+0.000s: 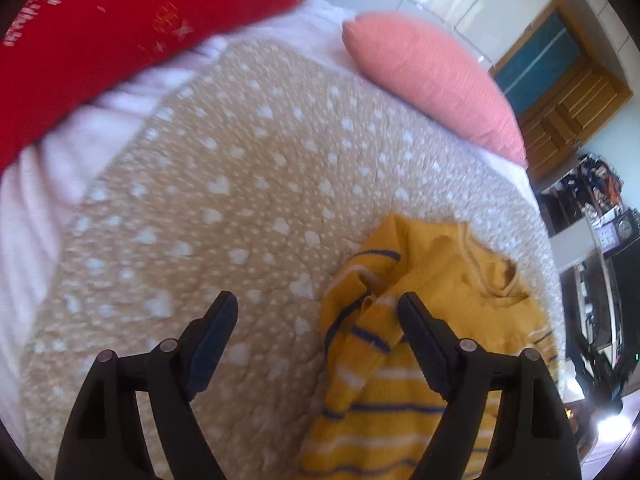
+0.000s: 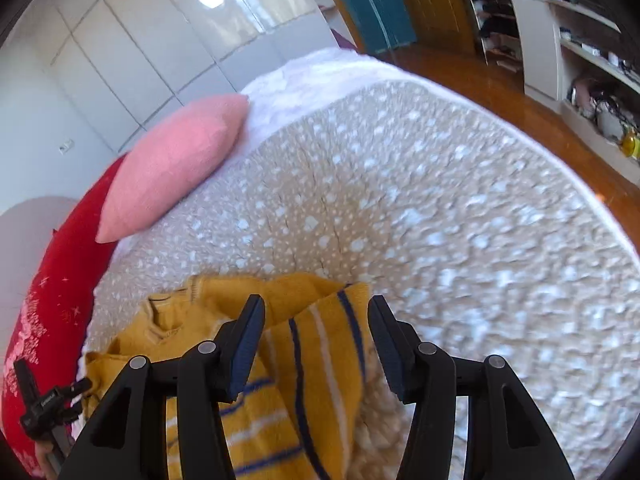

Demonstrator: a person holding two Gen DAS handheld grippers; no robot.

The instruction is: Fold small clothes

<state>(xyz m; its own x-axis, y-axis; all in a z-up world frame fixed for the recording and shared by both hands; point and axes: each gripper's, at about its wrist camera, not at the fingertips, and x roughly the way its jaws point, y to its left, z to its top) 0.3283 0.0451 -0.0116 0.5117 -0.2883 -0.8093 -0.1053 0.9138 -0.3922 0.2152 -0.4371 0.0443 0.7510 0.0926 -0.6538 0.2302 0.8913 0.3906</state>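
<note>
A small yellow knit sweater (image 1: 404, 360) with blue and white stripes lies rumpled on a beige blanket (image 1: 224, 208) dotted with white hearts. In the left wrist view my left gripper (image 1: 318, 312) is open and empty, its right finger over the sweater's folded sleeve. In the right wrist view the sweater (image 2: 304, 344) lies low at the centre-left, one striped sleeve folded across. My right gripper (image 2: 316, 320) is open just above that sleeve, holding nothing.
A red cushion (image 1: 100, 32) and a pink pillow (image 1: 432, 80) lie at the bed's far side; the pink pillow also shows in the right wrist view (image 2: 176, 164). Wooden floor (image 2: 500, 80) and shelves (image 2: 580, 40) lie beyond the bed edge. The other gripper (image 2: 44, 408) shows at the lower left.
</note>
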